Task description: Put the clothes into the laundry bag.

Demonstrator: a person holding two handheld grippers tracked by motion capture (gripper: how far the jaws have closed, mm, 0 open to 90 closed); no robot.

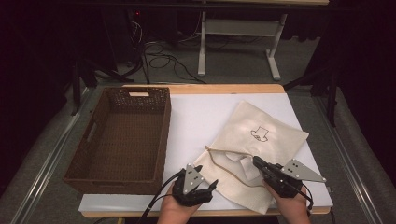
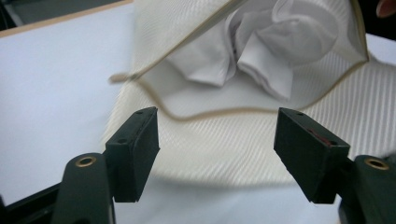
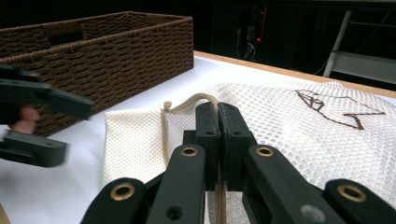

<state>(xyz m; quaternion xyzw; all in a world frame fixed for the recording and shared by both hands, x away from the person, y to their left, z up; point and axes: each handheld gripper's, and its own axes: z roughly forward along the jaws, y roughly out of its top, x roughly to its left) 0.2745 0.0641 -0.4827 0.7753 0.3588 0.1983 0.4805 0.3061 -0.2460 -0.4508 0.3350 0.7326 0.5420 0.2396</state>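
Mesh bag [image 1: 254, 154] (white cloth inside) is laid on table [image 1: 196, 116] beside basket [image 1: 123, 135]; its trim is pinched by R gripper [image 1: 258, 163]. L gripper [image 1: 210, 189] is held apart, w/ nothing between jaws.

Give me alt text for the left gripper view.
The left tool is open, its black jaws apart with nothing between them, just short of the cream mesh bag. The bag's tan-edged mouth gapes, showing crumpled white cloth inside, on a white table.

Dark room, black backdrop. Grey carpet floor [image 1: 243, 65]. Wood-edged desk [image 1: 224, 88] with white top sheet. At 12 o'clock a white-legged table frame [image 1: 238, 32]; at 11 o'clock loose black cables [image 1: 161, 58]. Metal rails [image 1: 46, 158] flank the desk.
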